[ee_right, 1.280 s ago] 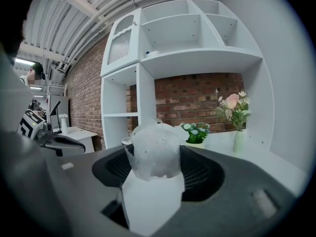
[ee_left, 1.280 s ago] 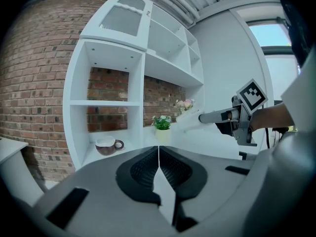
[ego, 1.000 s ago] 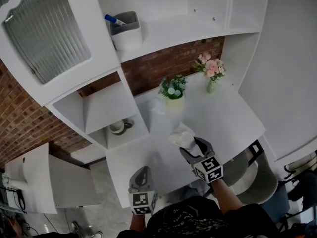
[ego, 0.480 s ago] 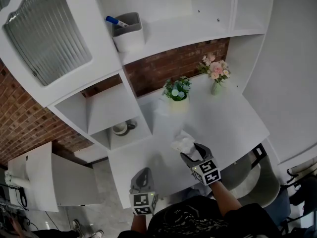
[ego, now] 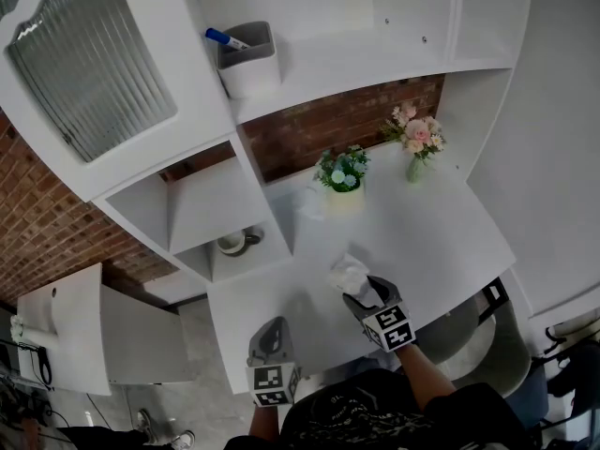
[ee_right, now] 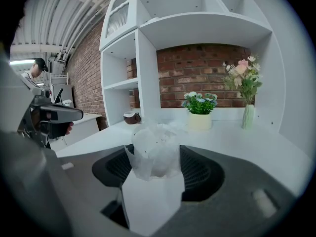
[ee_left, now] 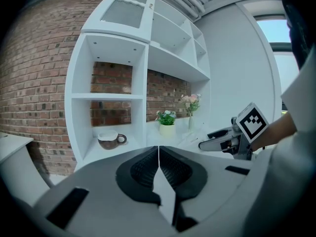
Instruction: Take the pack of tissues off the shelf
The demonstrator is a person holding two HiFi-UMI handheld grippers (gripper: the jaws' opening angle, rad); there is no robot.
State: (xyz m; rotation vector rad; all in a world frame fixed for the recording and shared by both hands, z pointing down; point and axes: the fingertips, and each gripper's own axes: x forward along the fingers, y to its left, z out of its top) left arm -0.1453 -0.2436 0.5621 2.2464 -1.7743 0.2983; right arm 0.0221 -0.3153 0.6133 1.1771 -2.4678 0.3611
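The right gripper (ego: 364,294) is clamped on the pack of tissues (ee_right: 152,184). Its ribbed black pads press the two sides of a smooth white wrapper, whose top flares into a crinkled, translucent puff. The left gripper (ee_left: 158,150) holds nothing, and its dark, finely grooved pads meet along a thin straight seam. The pack sits in the right gripper's hold over the front part of the smooth white tabletop (ego: 427,237), well apart from the compartments of the white shelf unit (ego: 202,204). No view shows whether its base touches the surface. The shelf unit is flat-panelled and square-cornered, set against a rough red brick wall (ego: 323,120). Only the head view shows the rounded grey-white holder (ego: 247,62) on the upper shelf with a blue-capped marker (ego: 221,37) in it. It also shows a cabinet door (ego: 89,64) of ribbed glass with a scalloped upper edge. Only the left gripper view shows the right gripper side-on with its patterned cube. That view also looks straight into the low compartment, where a squat brown-and-white cup (ee_left: 110,140) with a loop handle stands. The right gripper view gives the wrapper's creases close up. Behind the pack it shows a leafy potted plant (ee_right: 199,113) in a cream cylinder and a slim pale-green vase (ee_right: 248,115) of pink flowers, both on the tabletop by the brick.
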